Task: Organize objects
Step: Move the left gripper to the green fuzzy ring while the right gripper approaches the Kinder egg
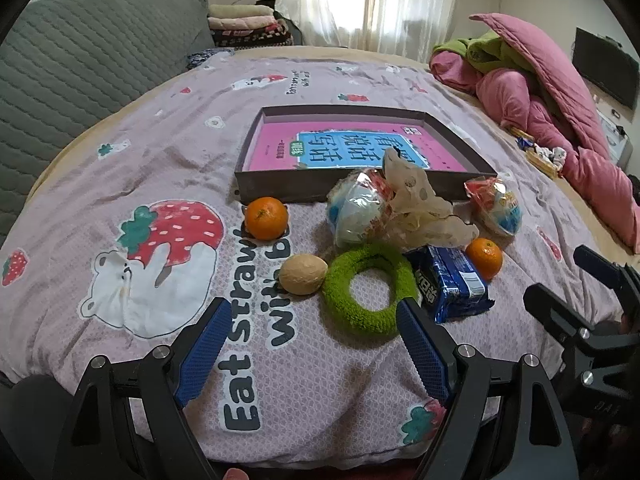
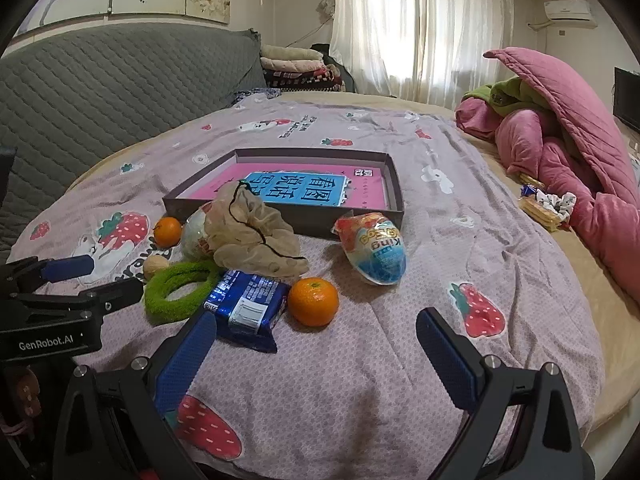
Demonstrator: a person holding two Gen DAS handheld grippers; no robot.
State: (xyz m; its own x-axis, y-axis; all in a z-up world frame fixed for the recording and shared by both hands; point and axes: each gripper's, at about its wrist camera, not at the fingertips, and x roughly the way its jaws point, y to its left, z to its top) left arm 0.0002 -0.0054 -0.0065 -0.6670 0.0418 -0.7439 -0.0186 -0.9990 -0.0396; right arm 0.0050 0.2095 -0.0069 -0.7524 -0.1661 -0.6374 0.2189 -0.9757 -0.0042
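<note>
A shallow dark box with a pink and blue book in it lies on the bed. In front of it lie two oranges, a walnut, a green fuzzy ring, a blue snack packet, two egg-shaped toy packs and a crumpled beige bag. My left gripper is open just short of the ring and walnut. My right gripper is open, just short of the near orange.
The bed has a lilac strawberry-print cover. A grey quilted headboard stands at the left. Pink and green bedding is piled at the right, with small items beside it. Folded blankets lie at the back.
</note>
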